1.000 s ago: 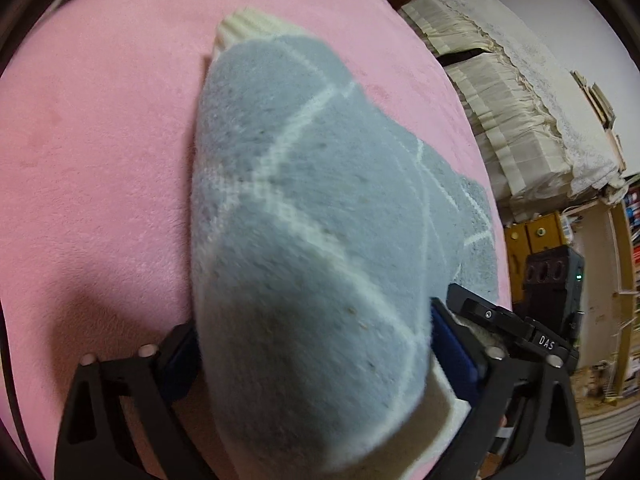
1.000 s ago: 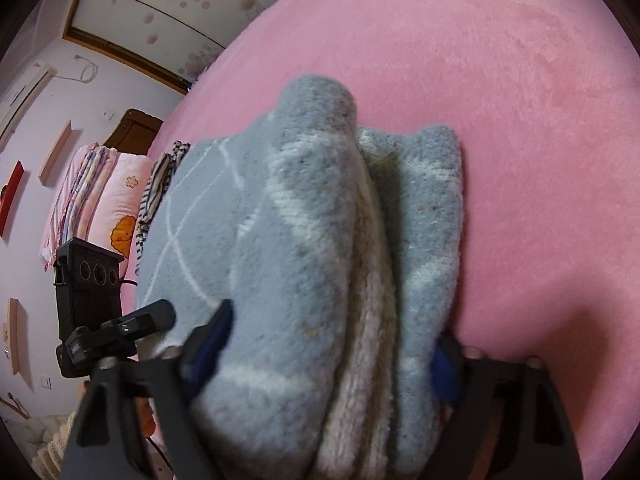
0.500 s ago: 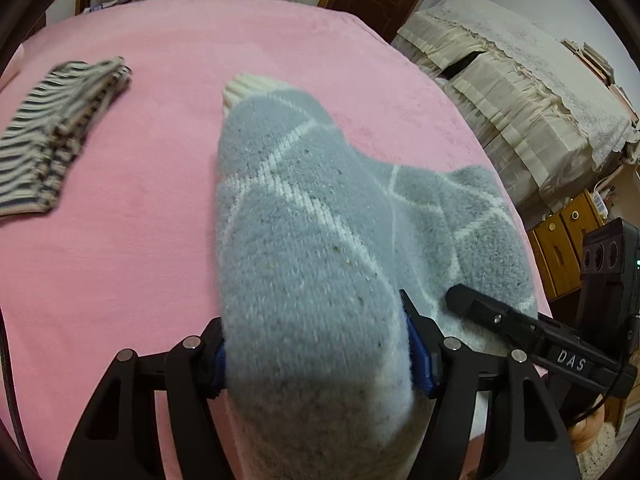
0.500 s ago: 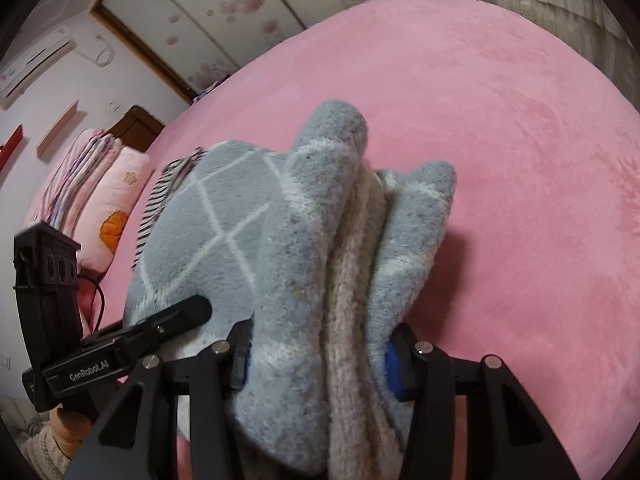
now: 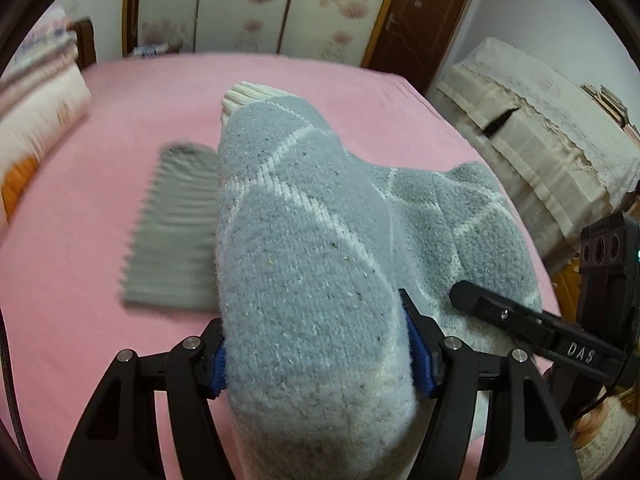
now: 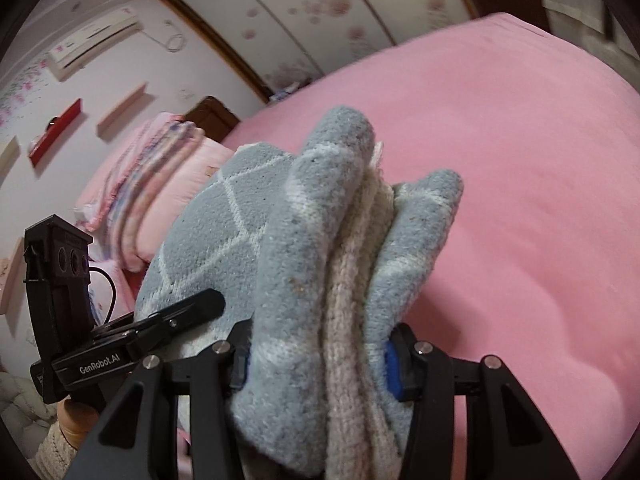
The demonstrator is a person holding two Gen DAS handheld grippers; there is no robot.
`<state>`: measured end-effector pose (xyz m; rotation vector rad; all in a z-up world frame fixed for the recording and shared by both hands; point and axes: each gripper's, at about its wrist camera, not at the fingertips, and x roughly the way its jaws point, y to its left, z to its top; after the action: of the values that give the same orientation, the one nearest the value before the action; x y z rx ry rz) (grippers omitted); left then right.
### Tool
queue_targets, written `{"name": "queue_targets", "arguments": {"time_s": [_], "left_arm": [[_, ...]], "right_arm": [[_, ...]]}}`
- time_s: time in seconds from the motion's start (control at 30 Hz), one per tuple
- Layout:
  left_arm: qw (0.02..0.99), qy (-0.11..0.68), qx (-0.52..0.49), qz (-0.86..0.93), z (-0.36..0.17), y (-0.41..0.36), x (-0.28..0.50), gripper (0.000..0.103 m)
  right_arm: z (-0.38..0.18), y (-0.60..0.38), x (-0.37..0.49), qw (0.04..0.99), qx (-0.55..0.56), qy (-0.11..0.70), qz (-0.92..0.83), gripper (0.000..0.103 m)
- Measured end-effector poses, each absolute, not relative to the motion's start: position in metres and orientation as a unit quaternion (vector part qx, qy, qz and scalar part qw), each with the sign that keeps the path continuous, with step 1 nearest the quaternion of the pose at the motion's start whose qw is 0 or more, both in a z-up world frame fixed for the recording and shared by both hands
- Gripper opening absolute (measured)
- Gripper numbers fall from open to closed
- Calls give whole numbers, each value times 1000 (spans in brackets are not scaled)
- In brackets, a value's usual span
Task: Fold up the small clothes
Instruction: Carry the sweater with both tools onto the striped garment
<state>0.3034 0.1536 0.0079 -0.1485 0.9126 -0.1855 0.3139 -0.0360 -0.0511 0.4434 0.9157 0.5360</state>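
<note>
A fluffy grey sock with white diamond lines and cream cuffs [image 5: 304, 240] is held folded above the pink bed. My left gripper [image 5: 316, 356] is shut on one end of it. My right gripper [image 6: 320, 356] is shut on the other end, where the grey and cream layers [image 6: 352, 280] are bunched together. The right gripper also shows in the left wrist view [image 5: 532, 328], beside the sock. The left gripper shows in the right wrist view [image 6: 140, 340], close by on the left.
A striped grey folded garment [image 5: 176, 224] lies on the pink bed [image 5: 80, 264] behind the sock. Folded quilts and a pillow [image 5: 36, 96] are stacked at the bed's left. A cream draped cabinet [image 5: 540, 128] stands off the bed's right edge.
Both grippers have lifted and tilted up with the sock, so the far wall and door come into view. The striped garment now sits behind the sock.
</note>
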Motion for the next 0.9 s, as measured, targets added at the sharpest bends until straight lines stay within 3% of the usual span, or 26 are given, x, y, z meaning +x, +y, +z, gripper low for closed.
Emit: {"name": "queue_targets", "arguments": {"time_s": [0.27,0.73,0.83,0.9], "left_arm": [[905,411,-69,-83,4,272,410,68],[874,450,-157,-93,-146,325,503,69],[872,450,-167,-96,-156,333,502,74],[873,452,-160,-88,-161,334,504,85]], "right_arm": [[-49,83,417,850,227,397,261,47],[-154,126,494,850,212,440,198,48],[-158,131,496,850,213,436,205,48],[-161,133,496,850,213,437,204,50]]}}
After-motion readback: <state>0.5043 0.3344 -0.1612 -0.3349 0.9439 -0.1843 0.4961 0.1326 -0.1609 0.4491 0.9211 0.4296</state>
